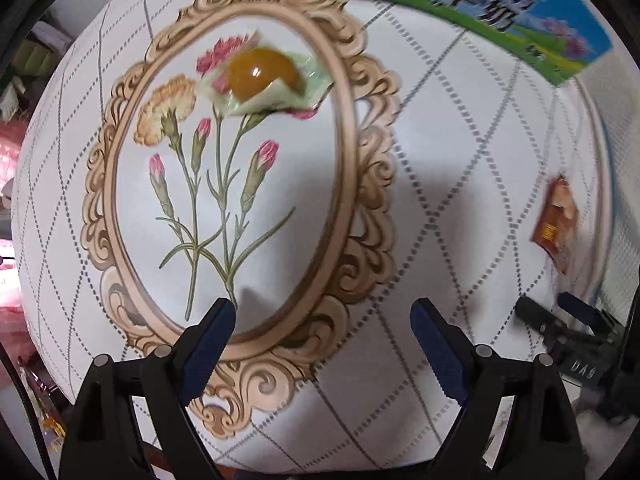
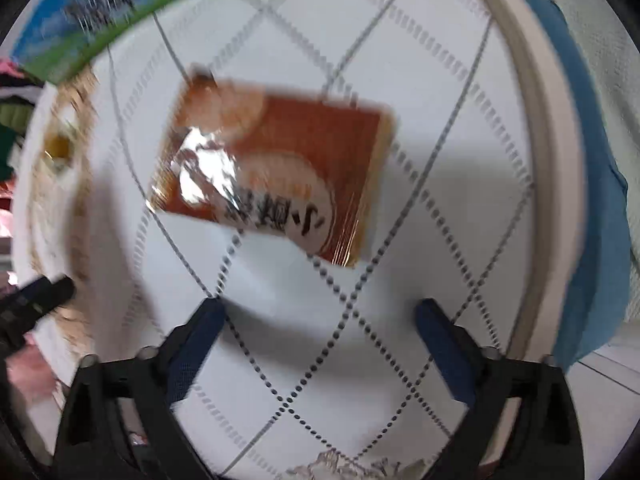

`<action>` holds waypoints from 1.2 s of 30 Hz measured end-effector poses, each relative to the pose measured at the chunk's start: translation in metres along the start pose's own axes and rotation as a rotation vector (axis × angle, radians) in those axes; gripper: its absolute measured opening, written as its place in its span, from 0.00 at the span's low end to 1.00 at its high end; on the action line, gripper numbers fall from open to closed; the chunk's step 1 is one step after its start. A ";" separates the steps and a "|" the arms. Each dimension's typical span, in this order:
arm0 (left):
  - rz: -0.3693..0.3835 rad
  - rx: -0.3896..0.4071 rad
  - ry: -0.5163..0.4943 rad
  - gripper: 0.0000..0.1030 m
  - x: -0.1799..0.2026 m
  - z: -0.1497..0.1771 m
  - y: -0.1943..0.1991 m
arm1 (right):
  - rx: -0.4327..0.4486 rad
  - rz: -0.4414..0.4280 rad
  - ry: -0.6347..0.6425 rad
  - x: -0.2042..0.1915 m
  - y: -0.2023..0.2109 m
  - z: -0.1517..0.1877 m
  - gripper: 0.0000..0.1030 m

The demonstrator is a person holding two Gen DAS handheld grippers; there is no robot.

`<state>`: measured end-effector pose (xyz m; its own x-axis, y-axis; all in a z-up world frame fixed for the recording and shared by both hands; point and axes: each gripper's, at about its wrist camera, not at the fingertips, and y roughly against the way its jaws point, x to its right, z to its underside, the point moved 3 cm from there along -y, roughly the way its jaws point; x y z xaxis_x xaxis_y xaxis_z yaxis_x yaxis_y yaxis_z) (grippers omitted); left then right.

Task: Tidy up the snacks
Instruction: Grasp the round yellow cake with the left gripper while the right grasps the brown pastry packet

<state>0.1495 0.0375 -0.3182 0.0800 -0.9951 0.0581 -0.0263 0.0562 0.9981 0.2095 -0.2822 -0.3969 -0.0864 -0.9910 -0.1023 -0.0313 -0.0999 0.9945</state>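
Observation:
An orange jelly cup (image 1: 262,74) in clear wrapping lies on the white tablecloth (image 1: 420,184), inside a printed oval flower frame. My left gripper (image 1: 322,316) hangs above the cloth, nearer than the jelly, open with nothing between its fingers. A flat orange-brown snack packet (image 2: 276,172) lies on the cloth in the right wrist view, blurred; the same snack packet (image 1: 558,222) shows at the right edge of the left wrist view. My right gripper (image 2: 320,316) stands open just short of that packet, empty. The other gripper (image 2: 38,300) shows at the left edge.
A blue and green milk carton box (image 1: 460,8) lies at the far side of the table, the same milk box (image 2: 100,12) at upper left in the right wrist view. The table edge (image 2: 540,200) curves along the right, with blue cloth (image 2: 592,208) beyond it.

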 end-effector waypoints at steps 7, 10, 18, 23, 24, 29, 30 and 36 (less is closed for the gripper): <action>-0.047 -0.044 -0.021 0.87 -0.009 0.006 -0.031 | 0.040 -0.001 -0.037 0.004 -0.023 -0.006 1.00; -0.041 -0.043 -0.037 0.87 0.001 0.005 -0.028 | -0.038 0.001 0.028 0.007 -0.012 -0.010 1.00; -0.010 0.071 -0.015 0.87 0.007 -0.037 0.025 | 0.194 0.290 0.664 -0.054 0.081 -0.030 0.80; -0.017 0.092 0.008 0.87 0.003 -0.067 0.031 | 0.036 0.355 0.958 -0.080 0.040 -0.056 0.80; -0.014 0.091 0.023 0.87 0.000 -0.071 0.031 | 0.006 0.351 0.973 -0.081 0.034 -0.061 0.80; 0.012 0.093 0.104 0.87 -0.045 -0.095 0.035 | -0.045 0.158 0.701 -0.076 0.048 -0.111 0.60; 0.017 0.094 0.121 0.87 -0.053 -0.105 0.036 | -0.043 0.118 0.612 -0.072 0.053 -0.121 0.58; 0.082 0.054 0.246 0.87 -0.106 -0.149 0.036 | -0.033 -0.127 0.077 -0.048 0.071 -0.182 0.59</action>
<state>0.2890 0.1572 -0.2850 0.3153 -0.9372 0.1490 -0.0952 0.1250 0.9876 0.3925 -0.2576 -0.3170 -0.0071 -0.9739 -0.2269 -0.0041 -0.2269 0.9739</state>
